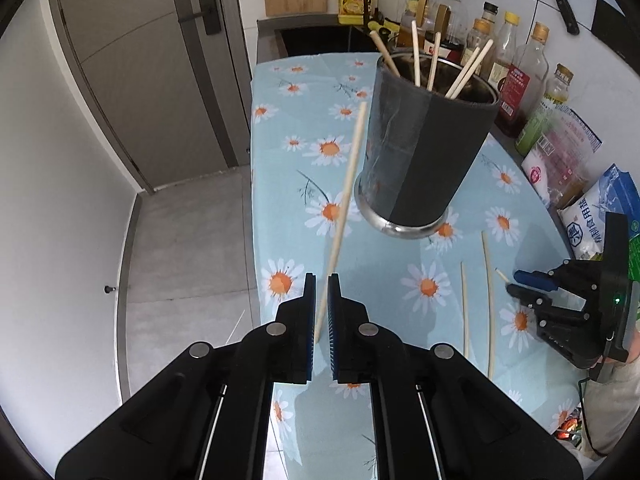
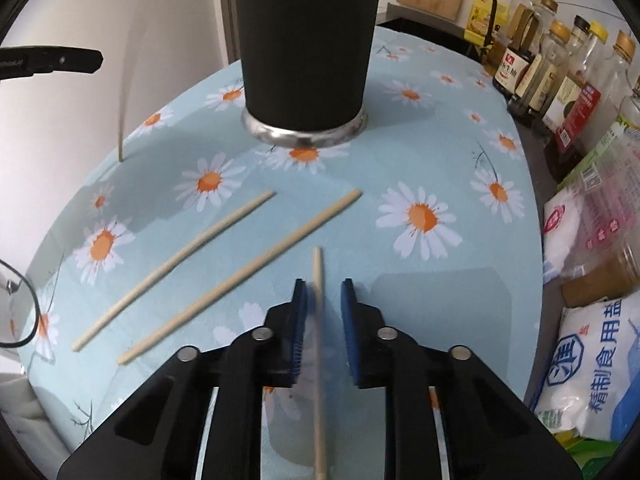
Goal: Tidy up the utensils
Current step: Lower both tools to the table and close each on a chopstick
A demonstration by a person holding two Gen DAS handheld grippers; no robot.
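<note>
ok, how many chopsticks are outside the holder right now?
4. One chopstick in the left gripper, a second chopstick between the right gripper jaws, two loose chopsticks on the cloth. None looks hidden.

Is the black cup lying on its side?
No, the black cup stands upright on the flowery tablecloth, with chopsticks sticking up out of its open top.
</note>
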